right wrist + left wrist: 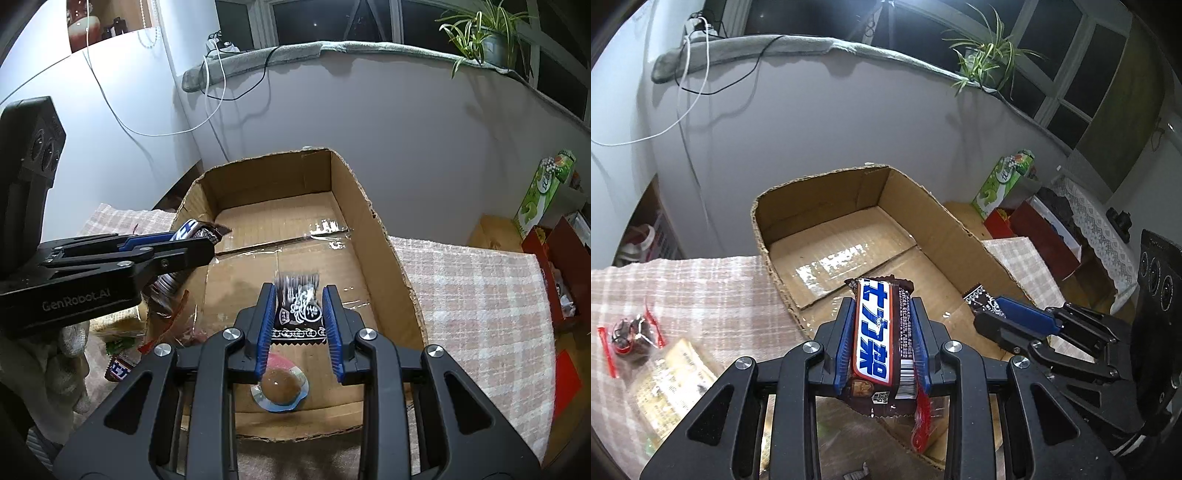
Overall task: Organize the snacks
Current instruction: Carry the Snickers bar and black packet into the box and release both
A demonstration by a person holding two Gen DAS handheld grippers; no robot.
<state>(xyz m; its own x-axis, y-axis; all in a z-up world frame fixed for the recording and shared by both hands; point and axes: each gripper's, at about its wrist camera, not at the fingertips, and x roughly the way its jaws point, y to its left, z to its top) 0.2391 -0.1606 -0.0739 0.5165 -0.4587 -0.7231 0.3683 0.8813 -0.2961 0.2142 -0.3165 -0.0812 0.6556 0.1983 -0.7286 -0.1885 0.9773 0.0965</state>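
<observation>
My left gripper (882, 310) is shut on a brown chocolate bar (877, 332) with a white and blue label, held above the near left corner of the open cardboard box (812, 206). It also shows in the right wrist view (207, 242) at the box's left wall. My right gripper (301, 295) is shut on a small black patterned packet (299, 310), held over the box (373, 236) floor; in the left wrist view it (988, 308) is at the right. A round brown snack in clear wrap (279, 386) lies on the box floor under it.
The box stands on a pink checked cloth (476, 291). More snacks lie on the cloth left of the box: a red-edged packet (631, 332), a pale packet (670, 384) and another chocolate bar (118, 367). A green carton (1004, 181) and red boxes (1041, 225) stand at the right.
</observation>
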